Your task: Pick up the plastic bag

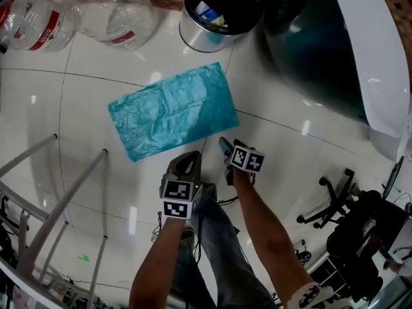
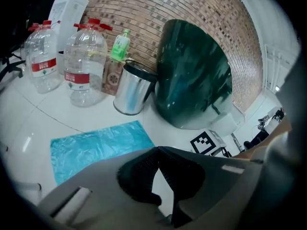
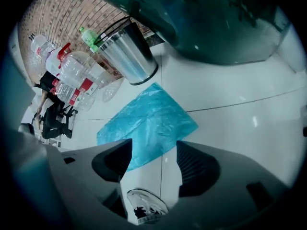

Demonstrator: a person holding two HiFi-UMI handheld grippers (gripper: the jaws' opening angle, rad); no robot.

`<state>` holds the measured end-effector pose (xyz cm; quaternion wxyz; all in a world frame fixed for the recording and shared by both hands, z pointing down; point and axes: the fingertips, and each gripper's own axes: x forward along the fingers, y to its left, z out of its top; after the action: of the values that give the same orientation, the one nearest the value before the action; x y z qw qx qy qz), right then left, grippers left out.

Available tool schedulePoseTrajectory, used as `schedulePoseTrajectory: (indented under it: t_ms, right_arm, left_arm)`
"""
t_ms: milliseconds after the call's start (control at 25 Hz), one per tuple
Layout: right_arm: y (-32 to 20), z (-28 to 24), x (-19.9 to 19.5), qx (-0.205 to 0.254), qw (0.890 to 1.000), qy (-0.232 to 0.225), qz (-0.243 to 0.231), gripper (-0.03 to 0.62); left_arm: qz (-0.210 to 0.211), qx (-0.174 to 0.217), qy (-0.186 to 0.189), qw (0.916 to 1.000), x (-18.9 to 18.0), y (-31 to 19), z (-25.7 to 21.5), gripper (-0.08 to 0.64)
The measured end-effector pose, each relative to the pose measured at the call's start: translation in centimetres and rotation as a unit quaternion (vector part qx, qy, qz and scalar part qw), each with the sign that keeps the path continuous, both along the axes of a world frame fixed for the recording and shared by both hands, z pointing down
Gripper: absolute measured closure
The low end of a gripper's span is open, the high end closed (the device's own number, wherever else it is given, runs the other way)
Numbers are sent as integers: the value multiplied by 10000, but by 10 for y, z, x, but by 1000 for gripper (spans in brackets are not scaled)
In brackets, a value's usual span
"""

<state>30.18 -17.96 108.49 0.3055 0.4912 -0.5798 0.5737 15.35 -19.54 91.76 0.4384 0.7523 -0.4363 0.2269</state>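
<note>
Bag point(image 1: 172, 111) one, bin point(image 1: 198, 41) one.

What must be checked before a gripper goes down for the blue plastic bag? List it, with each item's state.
1. Plastic bag lies flat on the floor, nothing on top of it: ok.
2. Right gripper jaws apart, nothing between them: ok.
3. Left gripper jaws apart: not ok, the tips are together and it holds nothing.
4. Metal bin and water bottles stand apart from the bag: ok.
5. Bag edge raised enough to pinch: cannot tell.
</note>
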Motion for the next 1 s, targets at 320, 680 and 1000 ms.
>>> schedulePoseTrajectory:
  t_ms: [320,680,1000]
  right_arm:
    - [-4,86,16,31,9993,117,344,287]
    - [-17,136,48,506,9936,553,841,287]
    - [-23,150,56,567,9875,452,1402,287]
  left_arm:
    - [-109,-131,63,9998,2,13,83,557]
    - [-341,-252,366,9984,6,44,110,558]
    - [-288,-262,491,9980,10,51,111,557]
